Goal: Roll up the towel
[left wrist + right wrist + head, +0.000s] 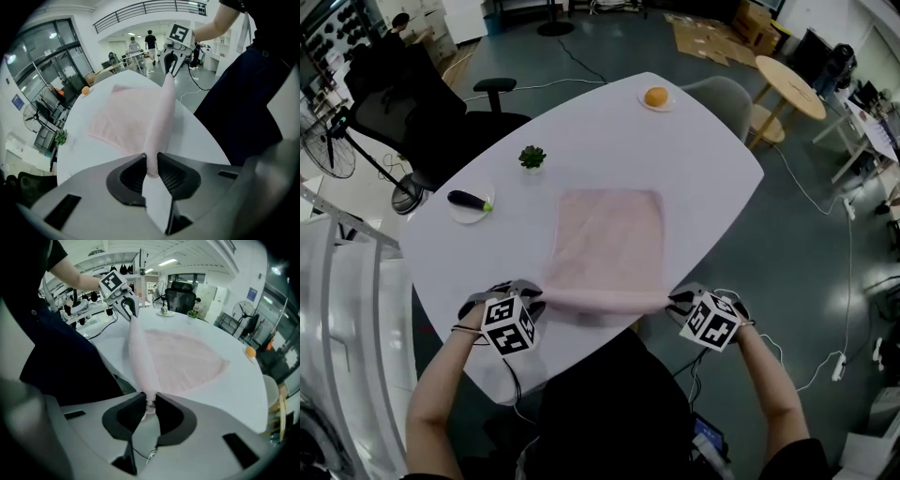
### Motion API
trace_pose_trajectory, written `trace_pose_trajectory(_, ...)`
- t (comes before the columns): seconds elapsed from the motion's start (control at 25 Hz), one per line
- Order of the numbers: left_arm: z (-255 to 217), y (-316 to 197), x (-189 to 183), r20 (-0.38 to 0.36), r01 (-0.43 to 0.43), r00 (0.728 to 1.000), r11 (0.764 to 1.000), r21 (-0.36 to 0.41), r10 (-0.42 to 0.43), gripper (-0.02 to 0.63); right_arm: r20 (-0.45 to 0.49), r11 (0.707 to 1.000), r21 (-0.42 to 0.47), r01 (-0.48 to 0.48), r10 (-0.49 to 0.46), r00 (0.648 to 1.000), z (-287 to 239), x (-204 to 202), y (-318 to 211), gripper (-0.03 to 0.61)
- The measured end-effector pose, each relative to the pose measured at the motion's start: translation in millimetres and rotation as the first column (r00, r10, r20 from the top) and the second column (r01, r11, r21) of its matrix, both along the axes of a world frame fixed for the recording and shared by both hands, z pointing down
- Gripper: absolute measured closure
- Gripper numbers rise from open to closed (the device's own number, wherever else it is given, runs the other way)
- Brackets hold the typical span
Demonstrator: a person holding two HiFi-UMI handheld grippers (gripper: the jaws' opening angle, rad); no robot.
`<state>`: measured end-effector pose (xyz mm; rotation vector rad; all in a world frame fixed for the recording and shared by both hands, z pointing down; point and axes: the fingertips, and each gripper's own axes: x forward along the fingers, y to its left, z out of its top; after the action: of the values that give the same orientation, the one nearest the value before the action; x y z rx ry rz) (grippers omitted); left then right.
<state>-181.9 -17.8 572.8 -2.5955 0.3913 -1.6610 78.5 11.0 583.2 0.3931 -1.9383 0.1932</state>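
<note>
The pink towel (609, 234) lies on the white worktop (703, 169). It is soft, light and floppy. The left gripper (534, 300) and right gripper (677, 300) fingers pinch its near rolled edge, one at each end.

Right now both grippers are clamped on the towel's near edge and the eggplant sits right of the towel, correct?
No. The eggplant sits left of the towel, not right; the head view shows it. The rest stands: the left gripper and the right gripper are both clamped on the towel's near edge.
</note>
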Motion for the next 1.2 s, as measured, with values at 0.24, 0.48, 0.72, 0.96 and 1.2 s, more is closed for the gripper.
trace_pose_trajectory(0.24,2.3,-32.6,2.1,0.018,0.059,0.998,0.998,-0.026,-0.058,0.522,0.031,0.999,-0.037,-0.028,0.029,0.999,-1.7,2.5,-36.0,0.496)
trace_pose_trajectory(0.48,17.3,-67.5,8.1,0.055,0.112,0.992,0.993,-0.025,-0.111,0.515,0.018,0.993,-0.091,-0.072,0.074,0.997,15.3,9.7,-65.1,0.494)
trace_pose_trajectory(0.72,38.9,-85.5,12.6,0.093,0.132,0.987,0.990,-0.044,-0.128,0.506,-0.013,0.985,-0.134,-0.106,0.105,0.994,36.3,14.7,-81.6,0.491)
trace_pose_trajectory(0.96,44.0,-94.3,14.2,0.084,0.171,0.982,0.985,-0.011,-0.169,0.462,-0.006,0.982,-0.129,-0.138,0.138,0.990,45.4,18.3,-86.5,0.470)
trace_pose_trajectory(1.2,35.4,-103.8,6.4,0.033,0.243,0.969,0.970,0.031,-0.244,0.375,-0.007,0.982,-0.074,-0.174,0.174,0.985,40.3,24.1,-96.5,0.399)
